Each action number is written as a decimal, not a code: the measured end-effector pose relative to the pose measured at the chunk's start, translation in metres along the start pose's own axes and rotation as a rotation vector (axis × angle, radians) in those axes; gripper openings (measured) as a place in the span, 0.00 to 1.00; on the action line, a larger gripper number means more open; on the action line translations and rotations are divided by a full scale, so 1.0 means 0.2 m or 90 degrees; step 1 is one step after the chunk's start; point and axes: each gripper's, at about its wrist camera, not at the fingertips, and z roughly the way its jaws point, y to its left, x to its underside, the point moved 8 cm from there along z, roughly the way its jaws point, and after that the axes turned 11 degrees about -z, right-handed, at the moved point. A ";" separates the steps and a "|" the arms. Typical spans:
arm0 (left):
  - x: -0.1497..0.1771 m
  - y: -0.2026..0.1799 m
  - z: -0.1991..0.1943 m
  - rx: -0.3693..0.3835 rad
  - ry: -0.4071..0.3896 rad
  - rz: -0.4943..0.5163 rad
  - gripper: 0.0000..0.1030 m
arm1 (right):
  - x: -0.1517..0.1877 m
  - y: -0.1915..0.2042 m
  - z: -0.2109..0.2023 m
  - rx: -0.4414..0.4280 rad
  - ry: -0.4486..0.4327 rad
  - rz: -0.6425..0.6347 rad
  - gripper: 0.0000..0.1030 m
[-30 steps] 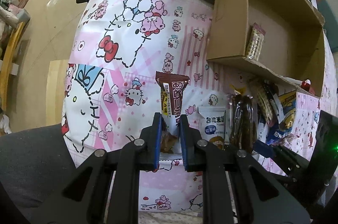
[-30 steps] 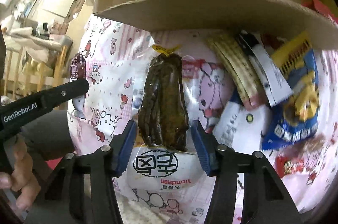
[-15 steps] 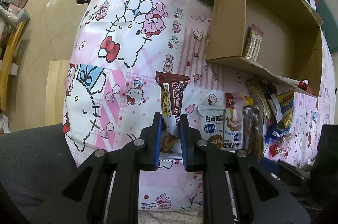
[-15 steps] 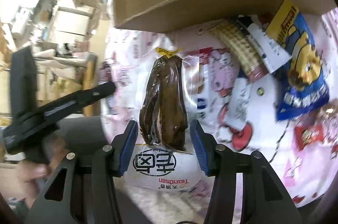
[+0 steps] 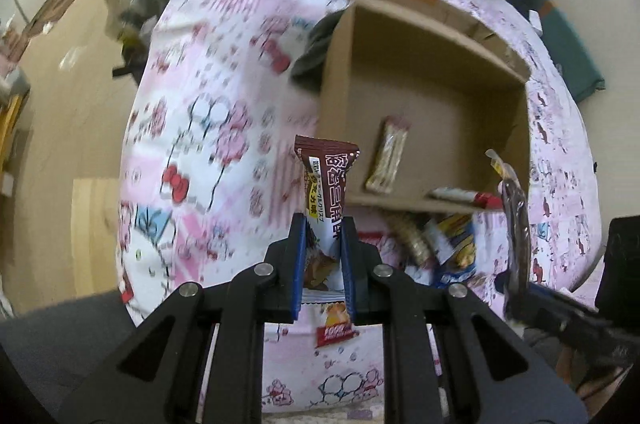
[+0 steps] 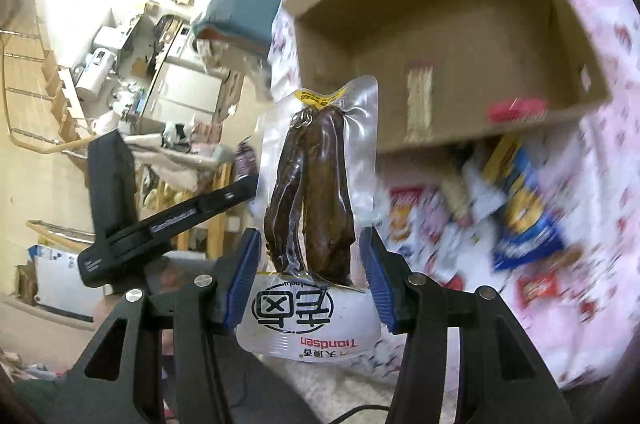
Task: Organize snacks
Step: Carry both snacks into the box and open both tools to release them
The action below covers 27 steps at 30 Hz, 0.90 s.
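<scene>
Brown foil wrapper of a chocolate wafer bar (image 5: 326,192) stands pinched between the blue-padded fingers of my left gripper (image 5: 323,274), now lifted clear of the pink cartoon-print cloth (image 5: 208,128) where it lay gripped a second ago. In my right gripper (image 6: 310,278), the clear vacuum pouch of dark braised meat (image 6: 310,192) is held the same way, fingers pressed against its two edges, also raised off the table since half a second back. Both views have swung upward: the open brown cardboard box (image 5: 436,92), earlier seen from low at its near wall, now shows its floor, where one slim beige-and-pink snack packet (image 5: 387,155) lies alone. The wafer bar hangs just in front of the box's near-left corner; the meat pouch hovers before its near wall, in the right wrist view. A red-ended sachet (image 5: 466,196) rests on the near rim. Below it, a loose heap of packets, among them a blue-and-yellow crisp bag (image 6: 524,220), remains on the cloth. By my reading, both pickups are done and the carry to the box has begun; two drops inside come next, with most of the pile left to sort.
</scene>
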 end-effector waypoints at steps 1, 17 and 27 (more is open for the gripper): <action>-0.03 -0.03 -0.01 0.001 -0.004 0.007 0.13 | -0.03 -0.02 -0.03 0.008 -0.007 -0.003 0.52; -0.25 -0.32 0.12 -0.008 -0.015 0.067 0.13 | -0.32 -0.30 -0.15 0.071 -0.066 0.015 0.52; -0.27 -0.34 0.36 0.007 -0.004 0.051 0.13 | -0.37 -0.38 -0.07 0.081 -0.087 0.025 0.52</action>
